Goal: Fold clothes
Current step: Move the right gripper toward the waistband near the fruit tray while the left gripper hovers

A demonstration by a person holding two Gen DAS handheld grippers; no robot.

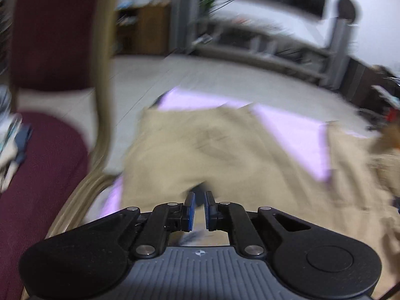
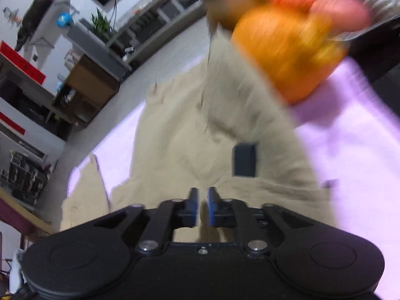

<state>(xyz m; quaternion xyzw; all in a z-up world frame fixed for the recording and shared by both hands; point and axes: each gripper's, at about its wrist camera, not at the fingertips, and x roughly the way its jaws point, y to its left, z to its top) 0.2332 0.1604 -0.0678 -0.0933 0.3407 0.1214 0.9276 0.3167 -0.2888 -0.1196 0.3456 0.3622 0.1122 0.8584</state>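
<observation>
Your left gripper (image 1: 199,203) has its jaws drawn nearly together, with only a narrow slot between the blue pads (image 1: 190,211); the beige garment (image 1: 200,147) dips into that slot, but motion blur keeps you from confirming a real pinch. Your right gripper (image 2: 203,206) looks the same: jaws almost closed, tan cloth showing through the gap, grip not certain.

The garment, which may be trousers, lies spread over the lilac sheet (image 1: 295,130) and fills the frame from 12 to 3 o'clock in the left view. In the right view a raised fold climbs toward 1 o'clock, where the orange-gloved hand (image 2: 287,50) sits, blurred.

You seem to be at the lifting stage of a fold, with both tools at the near edge. Next, judge whether each pad truly has fabric; if so, carry the edge across toward 12 o'clock, keeping both grippers level so the crease runs straight. The maroon chair (image 1: 45,150) at 9 o'clock stands close, so keep the left side clear of it.
</observation>
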